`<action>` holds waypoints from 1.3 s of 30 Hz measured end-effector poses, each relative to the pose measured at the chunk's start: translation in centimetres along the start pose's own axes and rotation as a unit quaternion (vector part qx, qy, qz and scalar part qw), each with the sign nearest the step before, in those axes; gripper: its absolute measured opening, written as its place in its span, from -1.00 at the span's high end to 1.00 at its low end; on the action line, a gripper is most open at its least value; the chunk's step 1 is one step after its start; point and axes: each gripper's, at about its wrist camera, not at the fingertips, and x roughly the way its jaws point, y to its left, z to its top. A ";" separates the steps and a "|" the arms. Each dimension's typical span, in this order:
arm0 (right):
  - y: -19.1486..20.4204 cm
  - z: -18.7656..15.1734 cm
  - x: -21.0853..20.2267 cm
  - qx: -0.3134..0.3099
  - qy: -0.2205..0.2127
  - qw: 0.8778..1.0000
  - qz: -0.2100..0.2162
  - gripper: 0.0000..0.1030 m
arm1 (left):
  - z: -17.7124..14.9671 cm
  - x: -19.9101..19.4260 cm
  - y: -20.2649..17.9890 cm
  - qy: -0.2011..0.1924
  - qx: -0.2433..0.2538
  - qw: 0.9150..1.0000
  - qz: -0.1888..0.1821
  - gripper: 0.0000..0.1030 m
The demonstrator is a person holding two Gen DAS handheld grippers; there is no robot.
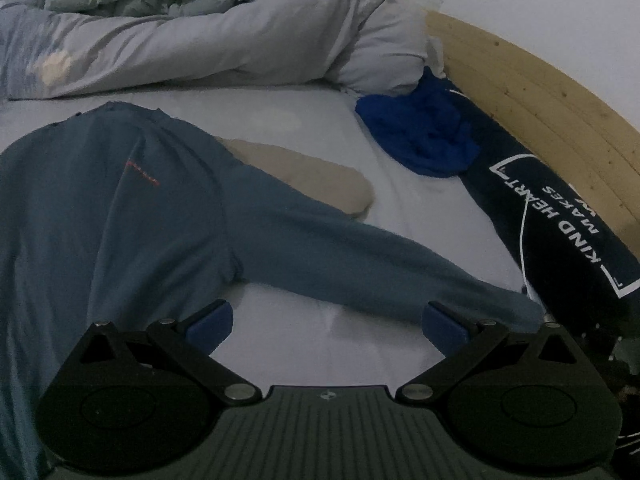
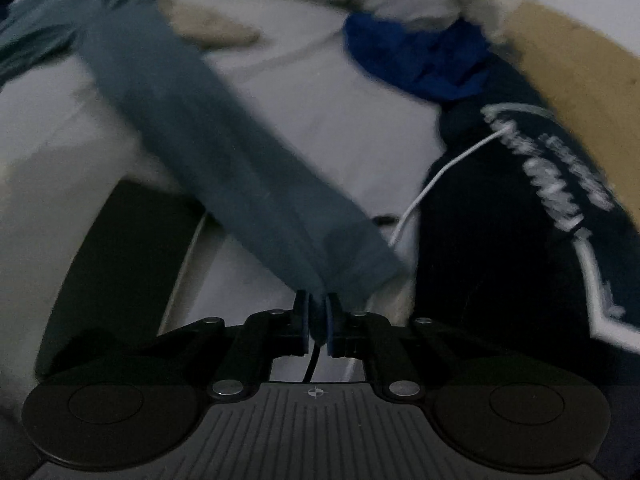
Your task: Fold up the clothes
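Left wrist view: long-sleeved top spread flat, cuff pinched at right

Left wrist view first: slate-blue long-sleeved top [image 1: 100, 208] lying flat on pale bed sheet [image 1: 312, 136], small red lettering on the chest, one sleeve [image 1: 360, 264] stretched out toward the lower right. Left gripper [image 1: 326, 322] hovering over bare sheet just below that sleeve, blue pads [image 1: 210, 322] spread wide, holding nothing. Beige cloth [image 1: 320, 180] peeking out from under the top, just above the sleeve. Bright blue crumpled garment [image 1: 420, 136] near the wooden bed frame [image 1: 540, 92], touching a dark navy garment [image 1: 560, 240] printed with white words "KIND HEART MAKES". Thin white cord [image 1: 524, 236] running across the navy fabric. Grey duvet [image 1: 200, 40] bunched up along the far side.

Right wrist view, blurred: right gripper [image 2: 318, 320] closed tight on the cuff end of the sleeve [image 2: 224, 152], fabric squeezed between narrow blue pads [image 2: 330, 320]. Sleeve running diagonally up and left away from the pinch, toward the rest of the top. Navy garment [image 2: 500, 220] and white cord [image 2: 440, 176] just right of the cuff, bright blue garment [image 2: 416, 60] beyond. Dark rounded shape at lower left, too blurred to identify.
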 end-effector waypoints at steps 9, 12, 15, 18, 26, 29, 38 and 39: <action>-1.7 0.2 -1.5 0.058 -0.004 0.998 0.028 0.04 | -0.1 -0.6 1.0 0.000 -0.004 1.000 0.004 -1.00; -3.5 1.3 -1.3 0.110 -0.043 0.993 0.010 0.01 | -0.2 -0.7 1.3 -0.003 -0.009 1.000 0.010 -1.00; -4.3 2.4 1.1 0.125 -0.041 0.991 -0.016 0.02 | -0.3 -0.8 1.5 -0.002 -0.021 1.000 0.011 -1.00; -5.3 3.3 4.3 0.126 -0.017 0.992 -0.023 0.06 | -0.3 -1.3 1.4 -0.007 -0.020 1.000 0.009 -1.00; -5.1 3.1 5.2 0.128 0.013 0.988 -0.089 0.82 | 0.0 -3.7 3.6 -0.036 -0.047 0.998 0.027 -1.00; -4.3 3.1 3.2 0.131 0.005 0.984 -0.122 0.61 | 0.2 -4.7 4.7 -0.048 -0.061 0.996 0.036 -1.00; -0.4 3.9 -8.6 0.173 -0.108 0.976 -0.074 0.10 | 0.0 -11.3 8.7 -0.100 -0.106 0.987 0.067 -1.00; 0.4 4.0 -10.0 0.171 -0.117 0.976 -0.065 0.10 | -0.2 -12.5 9.1 -0.108 -0.110 0.986 0.071 -1.00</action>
